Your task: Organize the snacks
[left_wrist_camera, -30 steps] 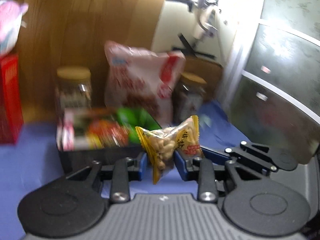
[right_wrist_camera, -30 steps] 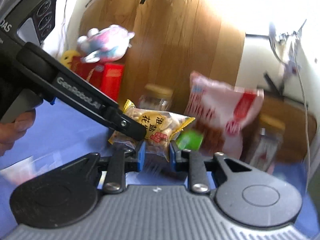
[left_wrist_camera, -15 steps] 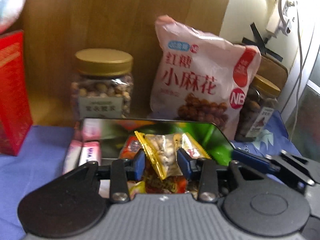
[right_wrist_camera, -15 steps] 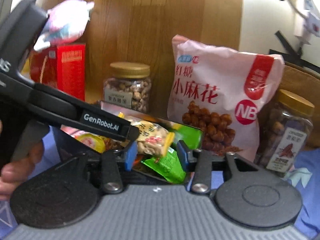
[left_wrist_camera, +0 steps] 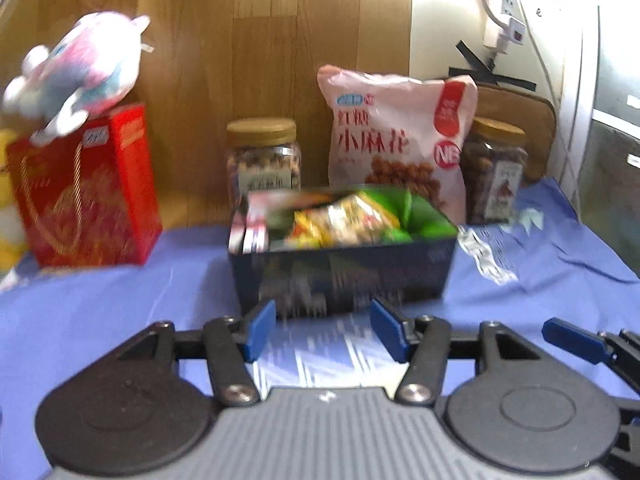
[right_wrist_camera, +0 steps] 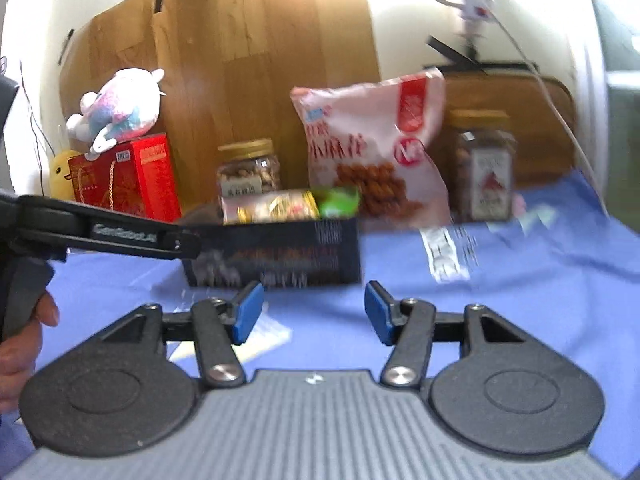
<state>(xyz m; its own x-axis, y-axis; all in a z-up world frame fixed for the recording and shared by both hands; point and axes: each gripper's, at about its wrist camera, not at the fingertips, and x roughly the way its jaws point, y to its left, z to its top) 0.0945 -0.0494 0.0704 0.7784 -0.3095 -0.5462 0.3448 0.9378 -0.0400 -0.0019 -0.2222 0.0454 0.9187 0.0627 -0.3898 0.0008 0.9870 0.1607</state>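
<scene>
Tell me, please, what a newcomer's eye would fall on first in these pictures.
Probably the dark box at the middle of the blue cloth, crammed with bright snack packets. Behind it, the big pink snack bag leans on the wooden board, and a pastel plush toy sits on the red gift box.

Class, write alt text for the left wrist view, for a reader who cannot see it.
The open, empty left gripper faces a dark box filled with snack packets on a blue cloth. Behind the box stand two gold-lidded jars and a pink snack bag; a plush toy sits on a red gift box.
</scene>
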